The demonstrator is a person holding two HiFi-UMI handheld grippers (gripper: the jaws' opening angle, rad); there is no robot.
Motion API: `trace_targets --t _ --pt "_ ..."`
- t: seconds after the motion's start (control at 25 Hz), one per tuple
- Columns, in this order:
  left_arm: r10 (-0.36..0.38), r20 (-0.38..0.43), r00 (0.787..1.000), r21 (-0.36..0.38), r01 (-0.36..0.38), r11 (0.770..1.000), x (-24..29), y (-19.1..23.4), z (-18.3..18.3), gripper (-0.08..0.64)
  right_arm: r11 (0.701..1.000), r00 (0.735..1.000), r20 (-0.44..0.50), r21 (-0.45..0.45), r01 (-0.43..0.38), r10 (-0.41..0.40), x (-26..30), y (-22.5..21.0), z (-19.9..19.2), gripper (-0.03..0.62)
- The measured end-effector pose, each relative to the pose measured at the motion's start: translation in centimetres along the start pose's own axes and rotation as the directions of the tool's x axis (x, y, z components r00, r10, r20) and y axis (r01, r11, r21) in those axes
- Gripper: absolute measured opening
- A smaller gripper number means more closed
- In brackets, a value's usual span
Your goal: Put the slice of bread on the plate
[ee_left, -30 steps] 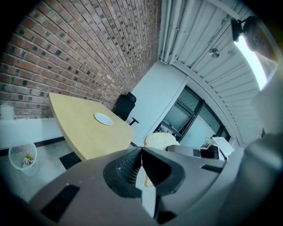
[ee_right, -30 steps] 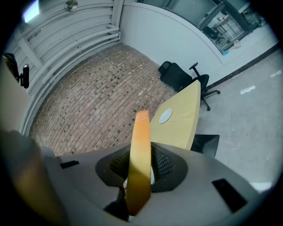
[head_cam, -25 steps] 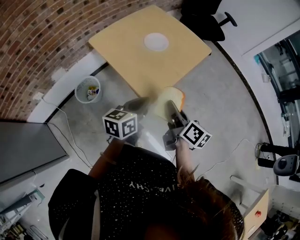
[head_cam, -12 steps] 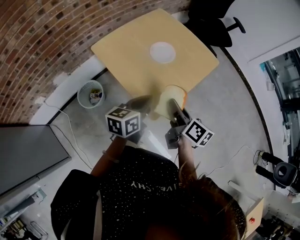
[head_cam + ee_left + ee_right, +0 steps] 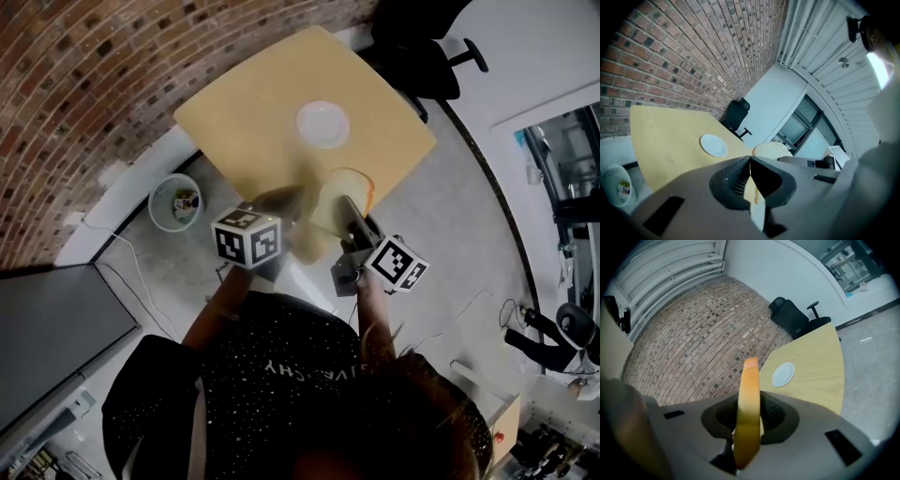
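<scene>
The slice of bread stands on edge in my right gripper, which is shut on it, over the near edge of the yellow table. In the right gripper view the bread shows crust-on between the pads of the right gripper. Further across the table lies the white plate, empty, seen too in the right gripper view and as the plate in the left gripper view. My left gripper hovers just left of the bread, and the left gripper has its tips together.
A black office chair stands beyond the table's far corner. A white waste basket sits on the floor left of the table, by the brick wall. A grey panel lies at the left.
Both grippers have moved forward together with the bread. It hung at the table's near edge before and is now over the tabletop, closer to the plate.
</scene>
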State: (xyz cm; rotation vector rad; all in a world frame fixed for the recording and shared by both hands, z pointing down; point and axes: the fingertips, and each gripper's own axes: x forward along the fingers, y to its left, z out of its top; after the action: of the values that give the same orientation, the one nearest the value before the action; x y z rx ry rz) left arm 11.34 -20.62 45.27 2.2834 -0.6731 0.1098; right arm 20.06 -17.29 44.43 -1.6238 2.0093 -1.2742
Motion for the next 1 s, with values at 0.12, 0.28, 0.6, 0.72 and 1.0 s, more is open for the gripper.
trace_targets --t 0.12,0.28,0.6,0.72,1.0 --pt "-0.01 0.002 1.0 -0.002 0.01 1.0 1.2 0.7 1.3 0.012 1.0 1.0 0.001 -0.004 0.009 -0.009 1.3 -0.2 1.1 0.094" --pt "-0.012 0.005 1.0 -0.006 0.012 1.0 2.5 1.9 2.9 0.012 1.0 1.0 -0.005 -0.011 0.015 -0.015 3.3 -0.5 2.4 0.094" --pt "0.005 -0.006 1.0 -0.023 -0.005 1.0 6.3 5.1 5.7 0.012 0.999 0.999 -0.046 -0.024 0.028 -0.029 8.3 -2.0 5.5 0.094" --pt "0.014 -0.018 1.0 -0.03 -0.014 0.999 8.0 6.8 6.7 0.011 0.998 0.997 -0.064 -0.041 0.039 -0.042 10.8 -2.8 6.9 0.094" --pt "0.041 -0.043 0.998 -0.031 -0.043 0.999 12.8 10.7 8.5 0.011 0.996 0.988 -0.132 -0.057 0.072 -0.079 17.3 -6.6 9.6 0.094"
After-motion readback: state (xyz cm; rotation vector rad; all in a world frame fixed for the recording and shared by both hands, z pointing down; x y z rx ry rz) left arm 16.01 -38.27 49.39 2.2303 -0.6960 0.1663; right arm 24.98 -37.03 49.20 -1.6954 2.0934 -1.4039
